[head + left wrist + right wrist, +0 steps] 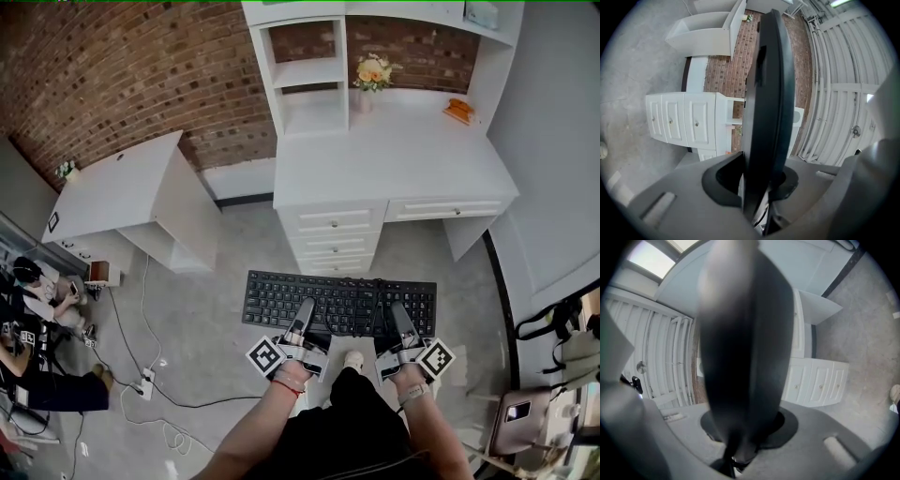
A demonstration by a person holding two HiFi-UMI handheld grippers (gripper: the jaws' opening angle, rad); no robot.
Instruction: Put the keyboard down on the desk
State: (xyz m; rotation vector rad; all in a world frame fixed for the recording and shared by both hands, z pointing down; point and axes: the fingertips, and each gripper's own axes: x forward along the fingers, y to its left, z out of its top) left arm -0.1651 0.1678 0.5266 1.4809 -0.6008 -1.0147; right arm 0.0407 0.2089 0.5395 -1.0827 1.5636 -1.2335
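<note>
A black keyboard (339, 302) hangs level in the air in front of me, keys up, above the grey floor. My left gripper (302, 319) is shut on its near edge left of the middle, and my right gripper (397, 322) is shut on the near edge towards its right end. In the left gripper view the keyboard (766, 112) stands edge-on between the jaws, and in the right gripper view the keyboard (743, 357) is a blurred dark slab filling the jaws. The white desk (394, 155) with drawers stands straight ahead, a short way beyond the keyboard.
On the desk top stand a vase of flowers (371, 75) and an orange object (458, 111) at the back. White shelves (309, 66) rise over its left part. A second white desk (122, 192) stands at left. Cables and a power strip (143, 384) lie on the floor.
</note>
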